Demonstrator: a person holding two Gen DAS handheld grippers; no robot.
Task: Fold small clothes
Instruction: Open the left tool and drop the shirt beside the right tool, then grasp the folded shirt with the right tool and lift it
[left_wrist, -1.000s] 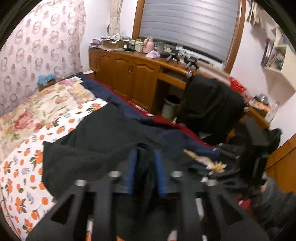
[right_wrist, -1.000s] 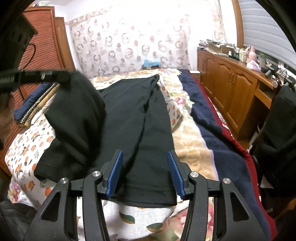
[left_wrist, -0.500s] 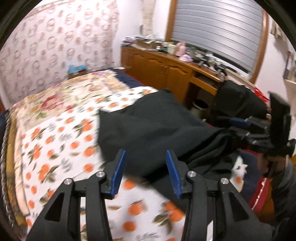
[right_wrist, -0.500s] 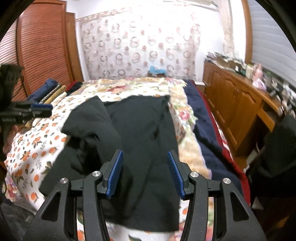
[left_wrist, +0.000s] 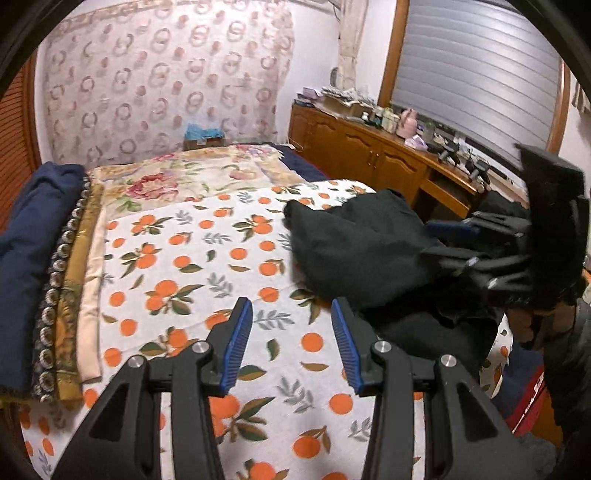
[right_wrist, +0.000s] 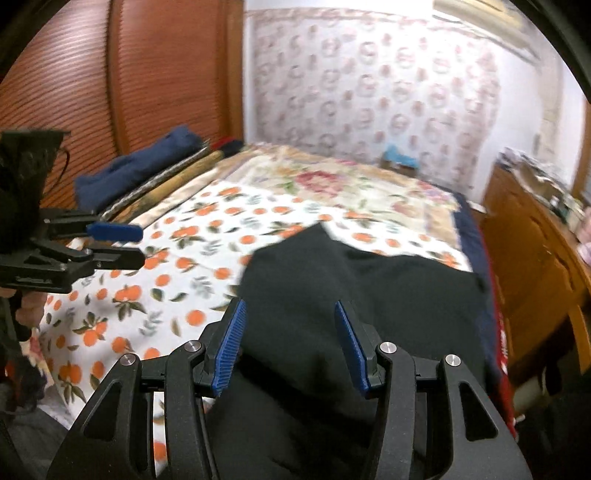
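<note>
The dark garment (right_wrist: 369, 295) lay partly folded on the orange-print bedspread (left_wrist: 207, 258), toward the side of the bed nearest the wooden cabinet (left_wrist: 369, 155). One layer was doubled over another, with a pointed corner (right_wrist: 319, 227) directed at the head of the bed. In the left wrist view the same garment (left_wrist: 362, 240) appeared as a rumpled mound, its folded edge resting on the spread. The exact type of clothing could not be determined.

Judged from its drape and soft creases, the fabric was limp, light and matte, unlikely to slip from ribbed pads but sure to sag if lifted by one point. The soundest hold appeared to be at the corners or along a doubled edge, with both grippers taking it together.

The right gripper (right_wrist: 290, 343) was held low over the near part of the garment, pointing along the bed, jaws spread wide and holding nothing; whether its underside touched the cloth could not be told. Its blue pads (right_wrist: 231, 347) straddled dark fabric only in line of sight.

The left gripper (left_wrist: 291, 343) was poised over bare bedspread, just beside the garment's left edge, jaws likewise spread and empty. In the right wrist view it (right_wrist: 122, 243) stood well to the left, clear of the cloth.

A floral quilt (left_wrist: 192, 177) covered the head of the bed, and rolled bedding (left_wrist: 29, 258) lay along the far side.
</note>
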